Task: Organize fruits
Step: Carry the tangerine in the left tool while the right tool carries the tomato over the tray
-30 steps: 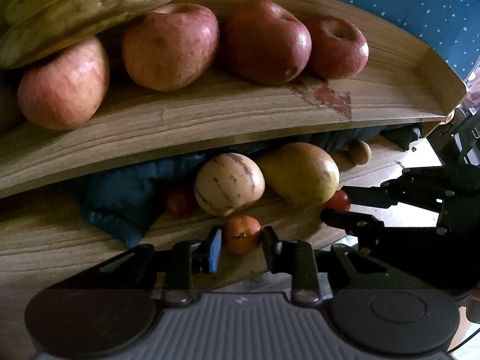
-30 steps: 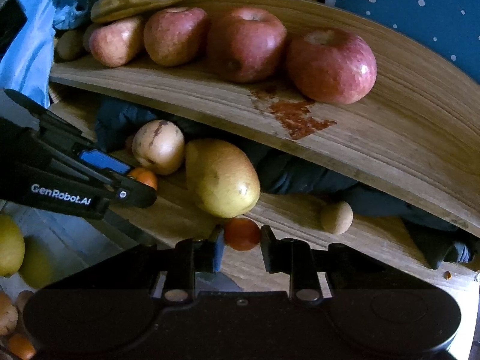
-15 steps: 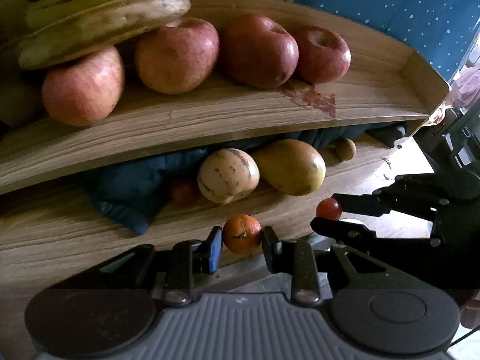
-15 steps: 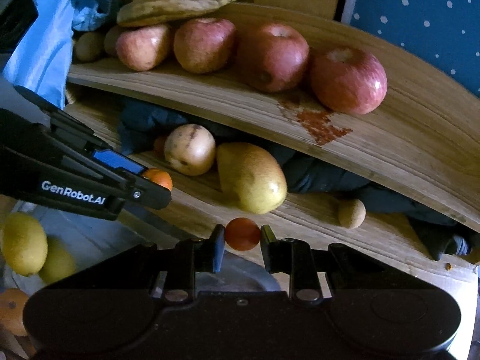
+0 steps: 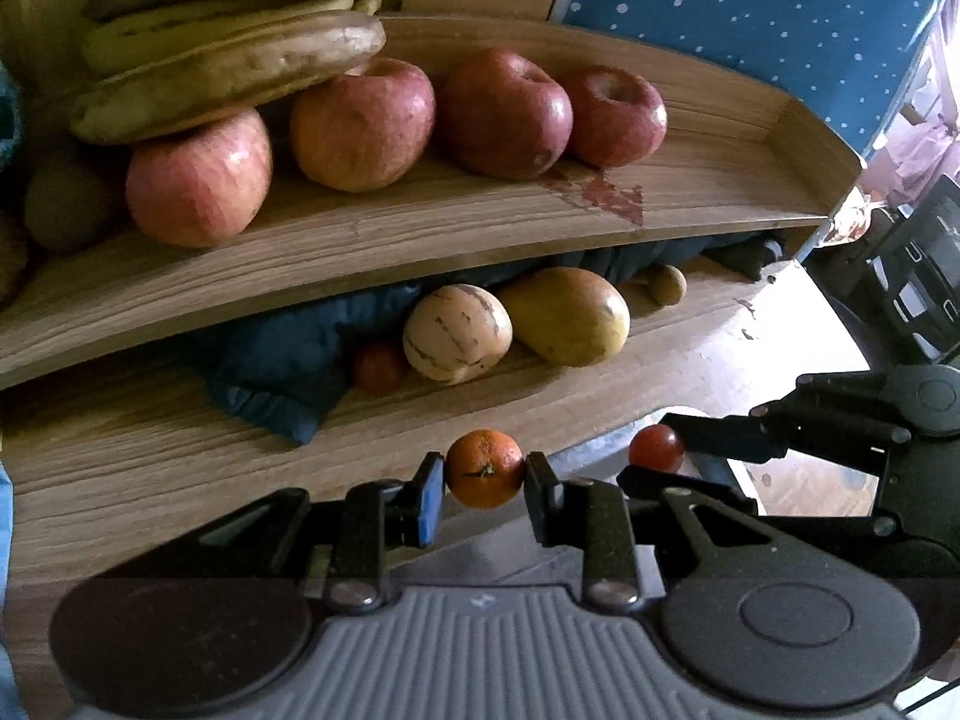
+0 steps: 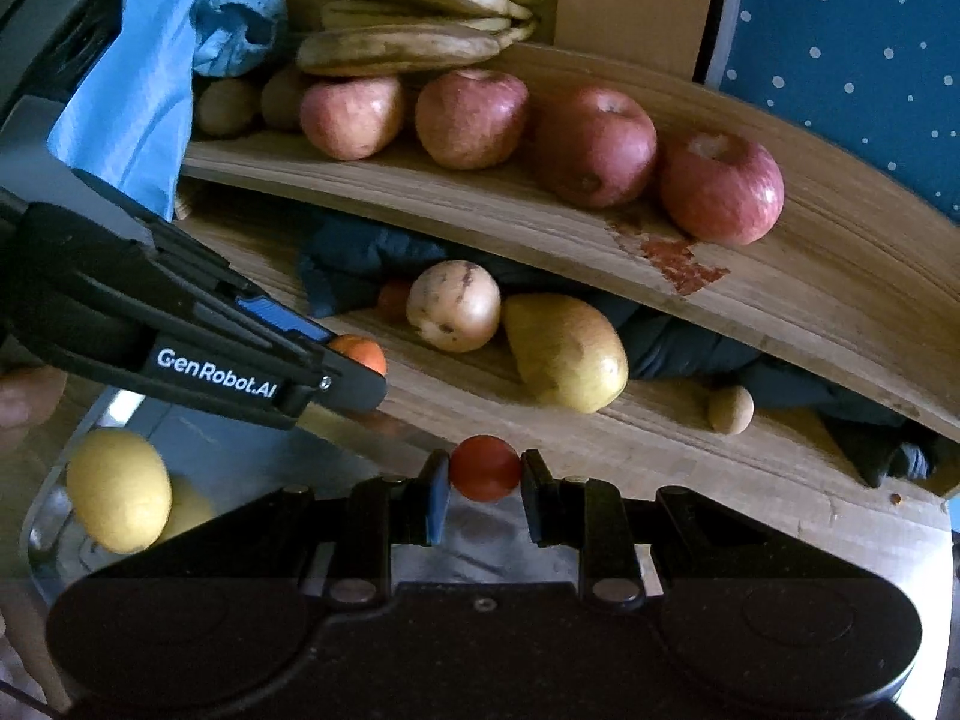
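Both grippers have lifted clear of the lower wooden shelf's (image 5: 150,456) front edge: left gripper (image 5: 485,480) clamps a small orange mandarin (image 5: 485,468), right gripper (image 6: 485,480) pinches a round red cherry tomato (image 6: 483,467). Squeezing harder could burst the tomato.

Both tongs lifted the mandarin (image 5: 485,468) and tomato (image 6: 485,468) off the shelf.

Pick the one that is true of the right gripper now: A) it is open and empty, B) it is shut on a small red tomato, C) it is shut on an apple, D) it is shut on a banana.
B: the right gripper pinches a small red tomato between its pads, clear of the shelf.
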Demonstrator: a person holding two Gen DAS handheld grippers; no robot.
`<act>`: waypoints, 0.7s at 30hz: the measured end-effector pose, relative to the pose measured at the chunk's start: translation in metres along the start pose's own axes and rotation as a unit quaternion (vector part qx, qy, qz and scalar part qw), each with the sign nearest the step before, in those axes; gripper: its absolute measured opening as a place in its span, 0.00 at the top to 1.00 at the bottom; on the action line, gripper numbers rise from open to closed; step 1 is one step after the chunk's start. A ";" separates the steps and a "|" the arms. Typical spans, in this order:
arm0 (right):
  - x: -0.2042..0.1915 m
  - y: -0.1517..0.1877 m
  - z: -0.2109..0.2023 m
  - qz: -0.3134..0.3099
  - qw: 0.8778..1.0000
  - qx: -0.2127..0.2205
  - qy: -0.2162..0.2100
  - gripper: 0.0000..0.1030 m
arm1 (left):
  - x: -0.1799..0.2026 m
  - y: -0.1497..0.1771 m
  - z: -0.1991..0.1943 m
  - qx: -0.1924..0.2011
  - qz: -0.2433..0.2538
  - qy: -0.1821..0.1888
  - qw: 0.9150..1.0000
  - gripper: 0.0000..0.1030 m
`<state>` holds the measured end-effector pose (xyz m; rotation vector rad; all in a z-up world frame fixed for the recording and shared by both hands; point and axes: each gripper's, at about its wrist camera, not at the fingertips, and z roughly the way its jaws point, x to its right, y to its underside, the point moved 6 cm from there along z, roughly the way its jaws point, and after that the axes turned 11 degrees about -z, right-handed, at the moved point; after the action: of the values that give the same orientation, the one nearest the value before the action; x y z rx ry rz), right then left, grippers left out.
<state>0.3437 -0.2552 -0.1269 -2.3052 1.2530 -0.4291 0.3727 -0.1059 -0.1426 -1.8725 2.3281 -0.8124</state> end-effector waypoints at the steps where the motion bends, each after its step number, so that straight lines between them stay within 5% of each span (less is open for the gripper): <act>1: -0.002 0.000 -0.002 0.002 1.000 0.000 0.001 0.74 | 0.000 0.001 -0.002 0.000 0.002 0.001 1.000 0.70; 21: -0.049 0.035 -0.042 0.039 0.998 -0.013 0.038 0.74 | 0.021 0.036 -0.024 -0.015 0.075 0.045 0.996 0.70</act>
<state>0.2730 -0.2412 -0.1138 -2.2714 1.3867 -0.4805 0.3264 -0.1116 -0.1318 -1.6793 2.5109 -0.8660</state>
